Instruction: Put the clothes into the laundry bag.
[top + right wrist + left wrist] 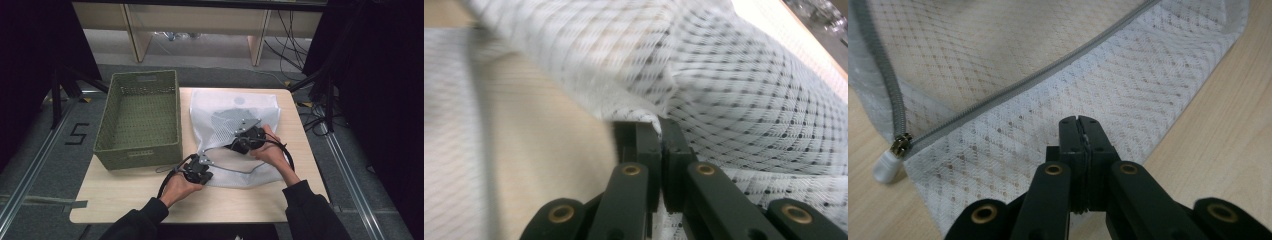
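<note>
The left tongs [1080, 125] are shut tight, with a thin bit of the white mesh bag [1128, 85] pinched between the tips. They hold the bag at its near edge, just below the grey zipper [1013, 90]. The zipper runs in a slanted line across the bag. Its little metal pull with a white end [890, 160] sits at the bag's corner, off to the left of the tongs in the left gripper view.

The right tongs [660, 130] are shut too, and they grip a fold of the bag's top layer. That layer is lifted up off the lower layer, so the bag's mouth gapes open. The picture there is a bit blurry.

From the high view, the left tongs [200, 170] are at the bag's near left corner, and the right tongs [242, 140] are at the middle of the bag [235, 107]. Something grey shows through the mesh inside the bag.

The bag lies flat on the right half of the tabletop [125, 200]. A green woven basket [142, 150] stands just left of the bag.
</note>
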Available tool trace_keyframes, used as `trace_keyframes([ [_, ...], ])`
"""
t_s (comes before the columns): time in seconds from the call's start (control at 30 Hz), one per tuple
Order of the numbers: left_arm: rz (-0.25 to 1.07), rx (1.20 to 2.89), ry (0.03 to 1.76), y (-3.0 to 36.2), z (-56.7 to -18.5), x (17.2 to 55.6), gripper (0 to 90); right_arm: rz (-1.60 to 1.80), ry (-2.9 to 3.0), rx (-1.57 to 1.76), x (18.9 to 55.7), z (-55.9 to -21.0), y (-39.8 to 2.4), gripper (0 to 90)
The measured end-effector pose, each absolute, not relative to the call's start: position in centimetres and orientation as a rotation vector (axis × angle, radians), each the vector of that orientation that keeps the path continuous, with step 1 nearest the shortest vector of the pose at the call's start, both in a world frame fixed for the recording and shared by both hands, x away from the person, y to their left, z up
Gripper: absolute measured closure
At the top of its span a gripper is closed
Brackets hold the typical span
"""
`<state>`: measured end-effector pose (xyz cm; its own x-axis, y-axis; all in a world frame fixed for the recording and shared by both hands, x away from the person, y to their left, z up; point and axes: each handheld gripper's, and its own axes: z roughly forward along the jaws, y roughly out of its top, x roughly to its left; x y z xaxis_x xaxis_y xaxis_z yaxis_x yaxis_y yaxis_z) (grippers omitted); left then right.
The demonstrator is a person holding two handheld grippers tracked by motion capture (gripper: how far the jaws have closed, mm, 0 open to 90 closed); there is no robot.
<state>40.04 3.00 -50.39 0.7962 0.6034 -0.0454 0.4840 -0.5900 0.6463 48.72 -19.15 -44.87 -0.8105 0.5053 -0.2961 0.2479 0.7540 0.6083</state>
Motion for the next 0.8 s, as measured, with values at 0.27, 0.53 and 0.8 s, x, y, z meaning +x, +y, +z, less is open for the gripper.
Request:
trace_keyframes([
  [0.27,0.234,2.345,0.789,2.8,-50.2,40.1,88.0,0.851,2.495,0.54,45.9,-42.8,-20.0,89.9],
  [0.53,0.234,2.345,0.792,2.9,-50.2,40.1,88.0,0.826,2.533,0.513,44.1,-43.2,-20.7,89.9],
  [0.8,0.239,2.338,0.788,2.9,-50.2,40.2,86.7,0.725,2.624,0.462,43.9,-46.1,-20.2,89.9],
])
